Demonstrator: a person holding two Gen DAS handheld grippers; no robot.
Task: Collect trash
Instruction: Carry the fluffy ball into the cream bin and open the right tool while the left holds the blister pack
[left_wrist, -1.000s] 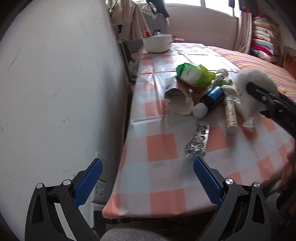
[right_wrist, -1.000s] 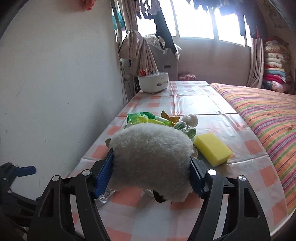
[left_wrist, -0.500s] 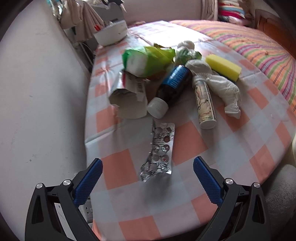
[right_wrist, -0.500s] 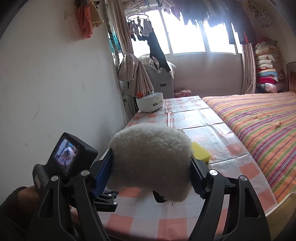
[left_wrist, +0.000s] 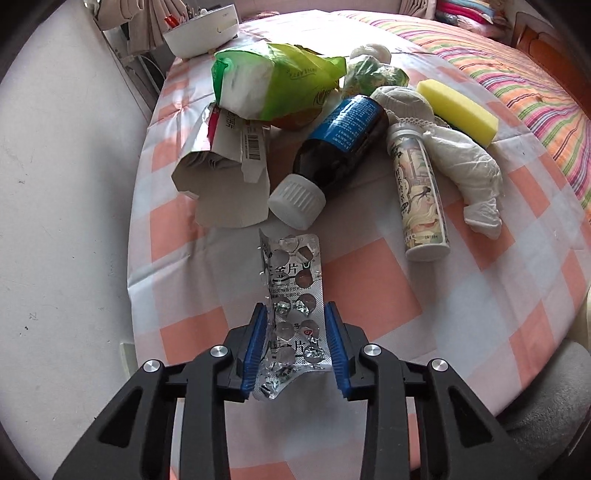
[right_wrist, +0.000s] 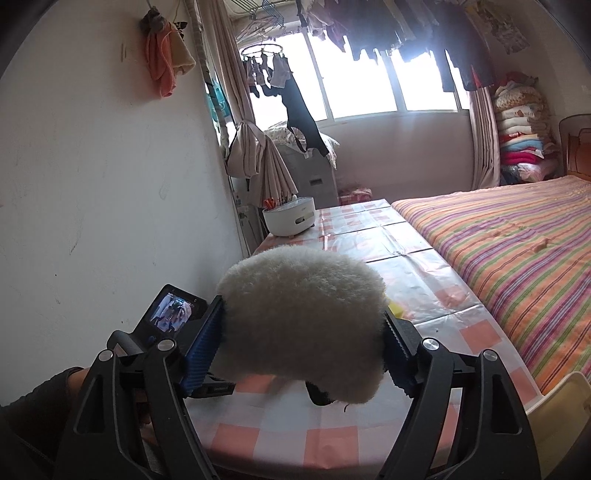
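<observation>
Left wrist view: the left gripper (left_wrist: 295, 343) is closed narrowly on the near end of a used foil blister pack (left_wrist: 293, 314), whose far end points toward the litter pile on the checked tablecloth (left_wrist: 369, 306). Beyond lie a torn carton (left_wrist: 225, 177), a dark bottle (left_wrist: 336, 155) and a printed tube (left_wrist: 419, 192). The right gripper (right_wrist: 303, 350) holds a fluffy white item (right_wrist: 303, 317). Judged step: pickup of the pack. Next, lift it clear without crumpling; no trash receptacle is visible.

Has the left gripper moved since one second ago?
Yes. The left gripper came forward over the table and shut on the blister pack.
</observation>
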